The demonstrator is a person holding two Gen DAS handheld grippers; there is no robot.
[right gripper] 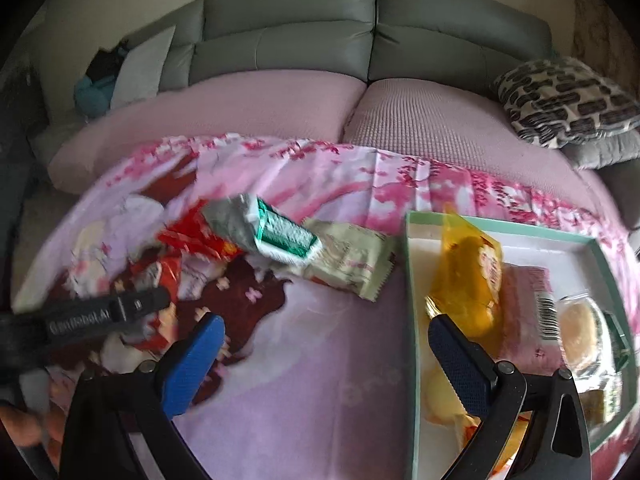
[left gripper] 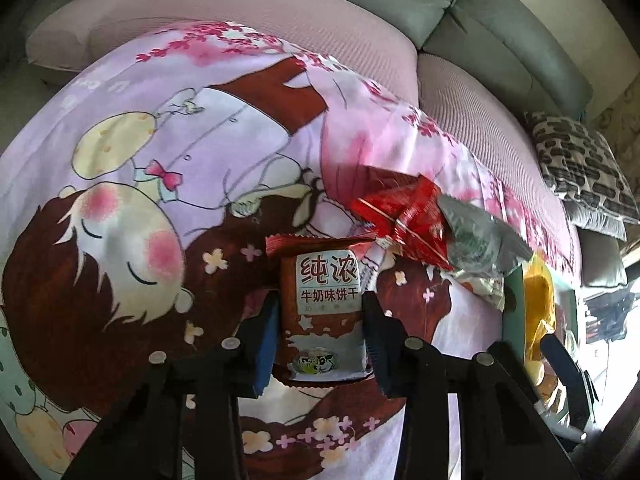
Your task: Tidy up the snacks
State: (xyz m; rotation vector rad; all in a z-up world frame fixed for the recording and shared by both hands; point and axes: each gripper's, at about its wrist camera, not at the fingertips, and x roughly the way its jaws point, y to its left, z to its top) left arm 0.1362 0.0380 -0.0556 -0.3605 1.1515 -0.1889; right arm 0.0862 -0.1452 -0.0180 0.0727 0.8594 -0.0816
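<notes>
One biscuit pack (left gripper: 323, 312) sits pinched between the blue pads of the left gripper (left gripper: 320, 328), which bear on its two long sides; whether it is lifted off the cloth (left gripper: 120, 160) or lying on it I cannot tell. Just ahead and to the right of that gripper lie a red packet (left gripper: 404, 216) and a silver packet (left gripper: 476, 240), overlapping; further right stands the edge of the tray (left gripper: 514, 312) with a yellow pack (left gripper: 538, 292) in it.

The right gripper (right gripper: 326, 354) hangs spread wide and empty, its right finger over the tray's near corner, its left over the cloth; ahead of it to the left lie the silver packet with a green end (right gripper: 276, 232) and a pale packet (right gripper: 352, 264), touching.

Several snacks seem already stowed in the tray: the yellow pack, a pink packet (right gripper: 524, 304) and a clear-wrapped cake (right gripper: 580, 328); more may lie lower, too blurred to name. My judgement: roughly half done; the biscuit pack, red, silver and pale packets are left outside.
</notes>
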